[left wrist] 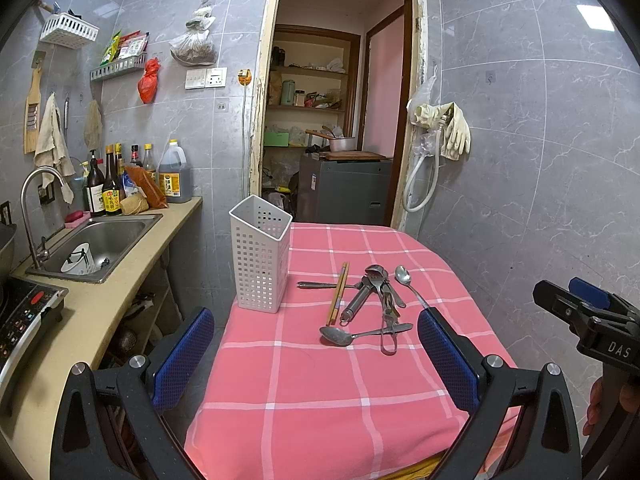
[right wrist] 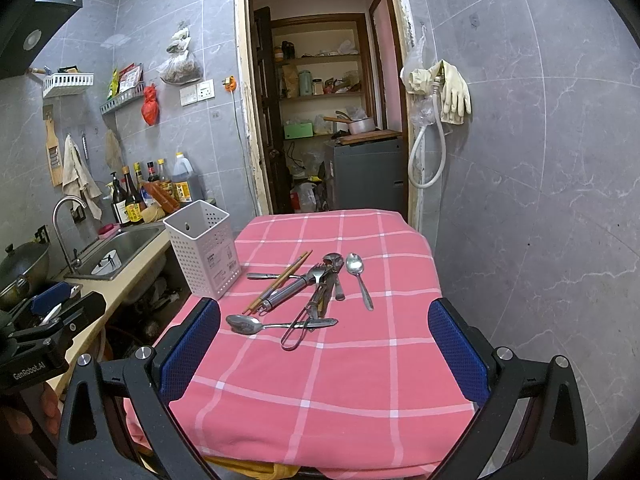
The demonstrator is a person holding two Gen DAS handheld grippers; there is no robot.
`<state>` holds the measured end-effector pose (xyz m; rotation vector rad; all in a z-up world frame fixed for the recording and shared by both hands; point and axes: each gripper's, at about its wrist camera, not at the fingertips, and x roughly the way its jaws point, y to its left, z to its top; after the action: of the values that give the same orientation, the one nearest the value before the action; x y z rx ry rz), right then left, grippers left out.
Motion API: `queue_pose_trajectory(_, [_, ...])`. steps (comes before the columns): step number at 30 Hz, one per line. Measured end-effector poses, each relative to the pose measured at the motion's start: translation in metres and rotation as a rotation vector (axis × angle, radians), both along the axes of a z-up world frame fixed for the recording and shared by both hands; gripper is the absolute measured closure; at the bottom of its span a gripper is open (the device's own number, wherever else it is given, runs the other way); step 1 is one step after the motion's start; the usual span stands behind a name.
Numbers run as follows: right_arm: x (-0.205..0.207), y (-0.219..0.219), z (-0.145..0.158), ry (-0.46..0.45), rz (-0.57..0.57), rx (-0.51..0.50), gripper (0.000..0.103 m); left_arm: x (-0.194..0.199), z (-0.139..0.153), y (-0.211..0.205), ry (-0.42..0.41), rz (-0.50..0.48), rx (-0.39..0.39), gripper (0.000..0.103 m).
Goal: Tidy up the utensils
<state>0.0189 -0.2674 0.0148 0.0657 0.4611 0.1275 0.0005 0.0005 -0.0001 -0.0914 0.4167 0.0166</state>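
Observation:
A heap of metal utensils lies on the pink checked tablecloth, with a pair of wooden chopsticks, a spoon at the front and another spoon to the right. A white perforated holder stands empty at the table's left edge. My left gripper is open and empty, short of the heap. In the right wrist view the heap, chopsticks and holder show again. My right gripper is open and empty, near the front spoon.
A counter with a sink, a faucet and sauce bottles runs along the left. An induction cooker sits at the near left. A doorway opens behind the table. A tiled wall with hanging gloves is at the right.

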Motion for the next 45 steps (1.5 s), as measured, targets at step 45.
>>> queue_pose_trajectory(45, [0.015, -0.003, 0.000, 0.002, -0.022, 0.002, 0.001, 0.008, -0.011, 0.011, 0.003, -0.021, -0.022, 0.001])
